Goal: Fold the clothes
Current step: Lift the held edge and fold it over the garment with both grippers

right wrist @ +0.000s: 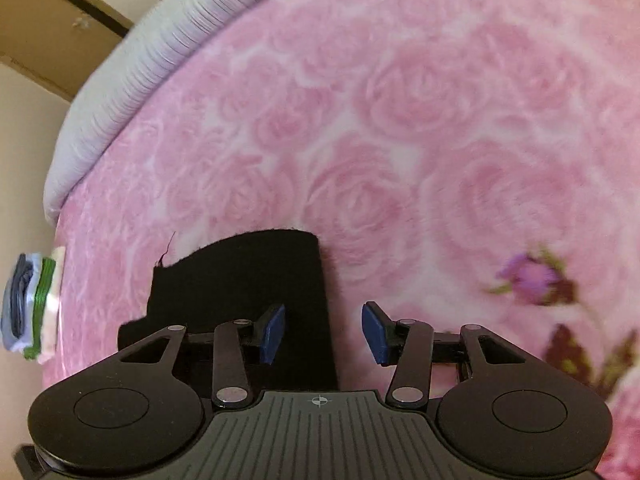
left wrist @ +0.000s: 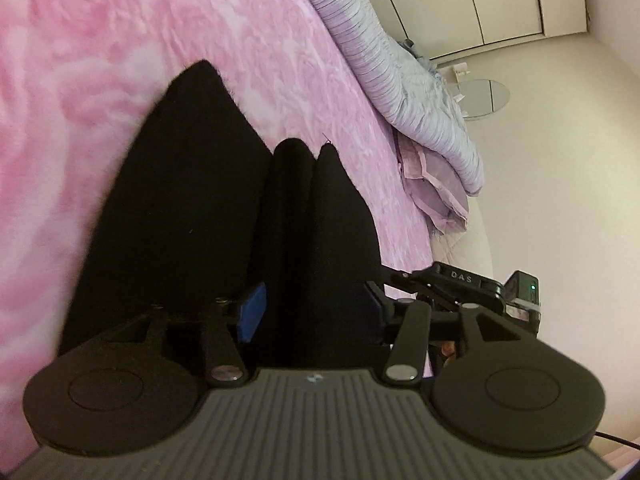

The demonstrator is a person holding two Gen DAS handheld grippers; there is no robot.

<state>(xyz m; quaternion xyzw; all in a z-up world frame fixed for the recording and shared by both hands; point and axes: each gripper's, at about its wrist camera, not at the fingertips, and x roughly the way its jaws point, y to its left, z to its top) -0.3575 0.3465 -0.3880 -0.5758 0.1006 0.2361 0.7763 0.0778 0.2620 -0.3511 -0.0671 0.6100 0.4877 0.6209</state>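
Black garment (left wrist: 192,208) bunched between left gripper (left wrist: 312,312) pads, seemingly clamped mid-fold, right gripper (right wrist: 324,330) spread apart over its edge, likely needing closing there.

A pink rose-print bedspread (right wrist: 400,120) spreads ahead of the fingers; beyond them, a striped duvet (left wrist: 400,80) and pale wardrobe doors (left wrist: 500,0).

Black fleece-like garment (left wrist: 192,216), fuzzy edges, lying on pink rose-print bed cover (left wrist: 100,60), bunched into upright folds at near end, in right wrist view a flat folded panel (right wrist: 248,280) with a loose thread at one corner
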